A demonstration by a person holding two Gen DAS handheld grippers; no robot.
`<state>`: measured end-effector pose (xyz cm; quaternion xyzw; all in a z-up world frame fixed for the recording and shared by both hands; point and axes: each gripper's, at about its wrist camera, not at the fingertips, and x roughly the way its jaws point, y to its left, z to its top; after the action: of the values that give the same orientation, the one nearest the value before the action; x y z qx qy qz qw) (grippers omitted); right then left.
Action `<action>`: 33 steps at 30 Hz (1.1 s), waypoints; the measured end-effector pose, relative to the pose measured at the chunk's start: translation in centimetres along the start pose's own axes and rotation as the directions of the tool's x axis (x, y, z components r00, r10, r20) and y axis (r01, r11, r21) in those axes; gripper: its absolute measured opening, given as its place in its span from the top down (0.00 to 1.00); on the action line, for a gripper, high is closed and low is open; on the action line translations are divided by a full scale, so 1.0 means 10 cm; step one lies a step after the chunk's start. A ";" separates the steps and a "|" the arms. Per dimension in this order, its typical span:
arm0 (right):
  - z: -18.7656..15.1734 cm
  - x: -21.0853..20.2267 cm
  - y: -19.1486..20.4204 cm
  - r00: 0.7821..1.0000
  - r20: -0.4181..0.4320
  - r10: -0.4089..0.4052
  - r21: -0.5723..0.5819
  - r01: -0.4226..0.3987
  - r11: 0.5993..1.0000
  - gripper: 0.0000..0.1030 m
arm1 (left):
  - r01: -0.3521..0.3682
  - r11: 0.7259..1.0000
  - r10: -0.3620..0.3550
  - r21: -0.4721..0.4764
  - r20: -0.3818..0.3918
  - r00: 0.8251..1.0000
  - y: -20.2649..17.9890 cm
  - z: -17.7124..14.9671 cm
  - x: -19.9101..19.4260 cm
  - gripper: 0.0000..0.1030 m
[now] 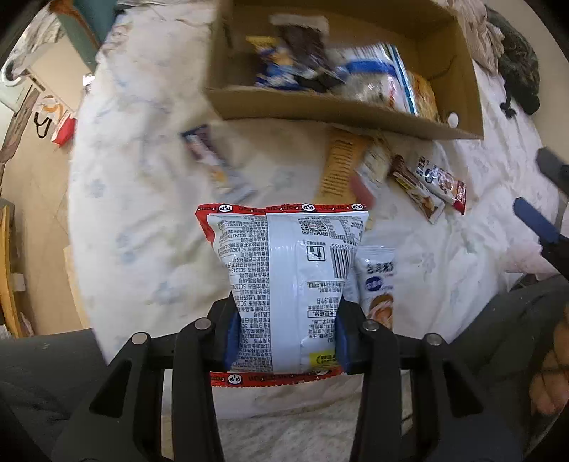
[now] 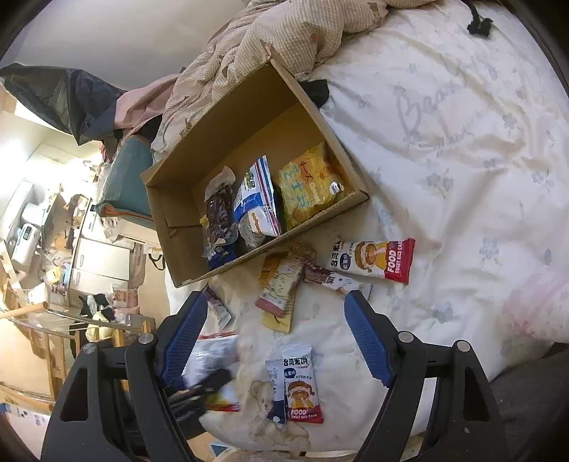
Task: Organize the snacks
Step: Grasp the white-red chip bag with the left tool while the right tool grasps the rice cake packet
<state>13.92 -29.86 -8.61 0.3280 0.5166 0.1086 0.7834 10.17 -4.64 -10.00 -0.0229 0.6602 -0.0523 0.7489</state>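
Observation:
My left gripper [image 1: 286, 332] points down at the bed and is shut on a white snack bag with red sealed edges [image 1: 284, 263], its blue pads pressing both sides. A small rice cake packet [image 1: 377, 284] lies just right of that bag. The cardboard box [image 1: 320, 110] sits beyond and holds several snacks, among them a yellow bag [image 2: 309, 184] and a blue-and-white bag [image 2: 254, 199]. My right gripper [image 2: 275, 309] hovers open over loose packets, gripping nothing. A rice cake packet [image 2: 300, 383] lies below it. The bag and left gripper show blurred at its lower left.
More packets lie on the white sheet [image 2: 444, 142] in front of the box: a red-ended one [image 2: 373, 259] and a tan one [image 2: 281, 284]. A bunched quilt [image 2: 302, 32] sits behind the box. The bed edge drops to a cluttered floor on the left. A person's hand [image 1: 551, 373] is at lower right.

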 end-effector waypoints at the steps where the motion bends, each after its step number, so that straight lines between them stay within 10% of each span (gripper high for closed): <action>1: 0.00 0.01 0.00 1.000 -0.004 0.000 0.001 0.000 1.000 0.21 | -0.002 1.000 0.002 0.002 0.008 1.000 0.06 0.00 -0.05 0.64; 18: -0.27 0.36 0.06 0.985 -0.157 -0.073 -0.060 0.064 0.996 0.21 | 0.011 0.994 0.014 -0.111 0.219 0.976 0.69 0.27 -0.34 0.64; 25: -0.66 0.99 0.24 0.875 -0.370 -0.314 -0.308 0.203 0.929 0.25 | 0.024 0.992 0.002 -0.121 0.212 0.977 0.72 0.25 -0.34 0.64; 32: -0.95 1.41 0.29 0.786 -0.422 -0.451 -0.442 0.256 0.860 0.49 | 0.049 0.989 -0.020 -0.137 0.204 0.979 0.73 0.24 -0.34 0.63; 33: -0.96 1.42 0.30 0.786 -0.419 -0.455 -0.450 0.256 0.856 0.67 | 0.051 0.990 -0.022 -0.135 0.205 0.978 0.72 0.24 -0.35 0.63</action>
<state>12.21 -16.51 -19.65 0.0284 0.7286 0.1343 0.6710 12.47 2.82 -7.03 -0.0926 0.5817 -0.0169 0.8079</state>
